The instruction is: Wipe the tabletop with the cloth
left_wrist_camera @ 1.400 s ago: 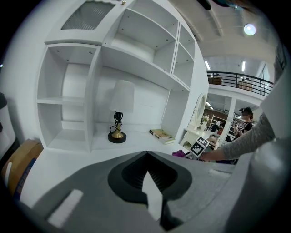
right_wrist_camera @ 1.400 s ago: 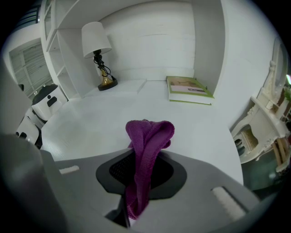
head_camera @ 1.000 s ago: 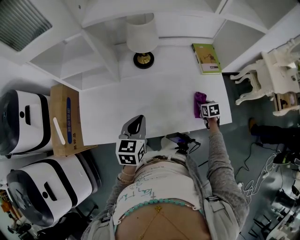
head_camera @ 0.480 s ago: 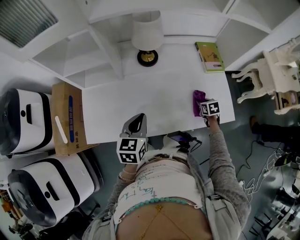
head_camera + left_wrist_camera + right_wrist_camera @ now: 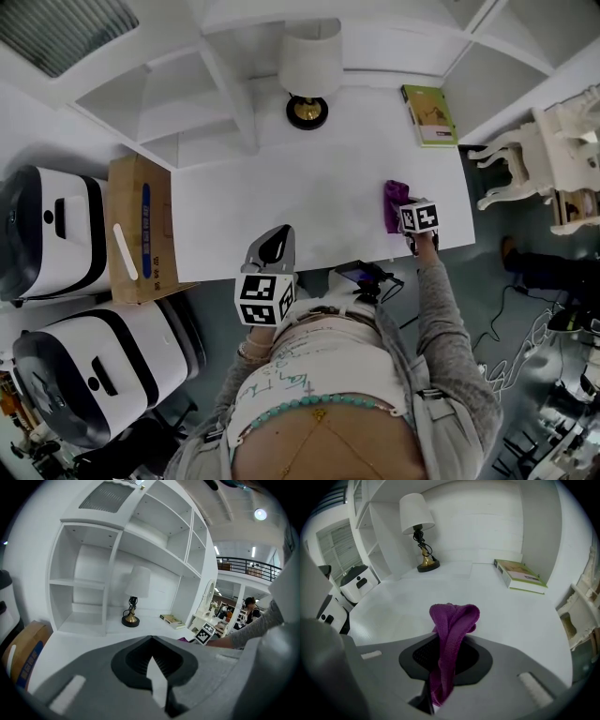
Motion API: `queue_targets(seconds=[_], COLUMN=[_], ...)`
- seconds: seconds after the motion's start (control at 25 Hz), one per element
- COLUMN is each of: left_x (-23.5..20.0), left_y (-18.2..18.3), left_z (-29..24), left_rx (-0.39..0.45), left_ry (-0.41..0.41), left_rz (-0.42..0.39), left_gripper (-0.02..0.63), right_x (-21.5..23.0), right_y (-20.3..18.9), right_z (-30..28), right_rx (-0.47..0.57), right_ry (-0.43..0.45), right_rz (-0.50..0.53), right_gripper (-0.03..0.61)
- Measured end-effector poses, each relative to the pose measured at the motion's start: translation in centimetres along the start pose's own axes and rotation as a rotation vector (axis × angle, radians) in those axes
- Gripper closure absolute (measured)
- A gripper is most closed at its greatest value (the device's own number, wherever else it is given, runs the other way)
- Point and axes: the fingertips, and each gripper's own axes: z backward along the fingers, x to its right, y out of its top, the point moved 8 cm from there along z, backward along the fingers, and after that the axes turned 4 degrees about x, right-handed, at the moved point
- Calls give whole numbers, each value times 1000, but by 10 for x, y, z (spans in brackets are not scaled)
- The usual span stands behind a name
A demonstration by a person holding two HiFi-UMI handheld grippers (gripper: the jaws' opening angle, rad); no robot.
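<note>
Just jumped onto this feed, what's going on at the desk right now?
A person stands at a white desk with a tool in each hand. The right tool is shut on a purple cloth, near the desk's front right corner. The left tool is shut with nothing in it, held by the desk's near edge. A lamp and a book sit at the back, away from the cloth.

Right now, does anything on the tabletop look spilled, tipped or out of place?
Nothing stands out. The lamp stands upright at the back, the book lies flat in the back right corner, and the purple cloth is clamped in the right gripper near the right front edge of the tabletop. No spill shows.
</note>
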Motion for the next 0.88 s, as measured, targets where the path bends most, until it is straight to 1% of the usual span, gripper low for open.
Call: queue_targets(seconds=[0.6, 0.88], left_x=[-28, -38], left_y=[-3, -3], left_z=[23, 28], left_rx=[19, 22], left_ry=[35, 38], left_rz=[22, 27], left_gripper=[614, 614], right_x=[-45, -64], right_y=[13, 19], right_z=[-15, -23], right_rx=[1, 6], right_ry=[46, 74], right_rz=[37, 47], right_gripper=[495, 495])
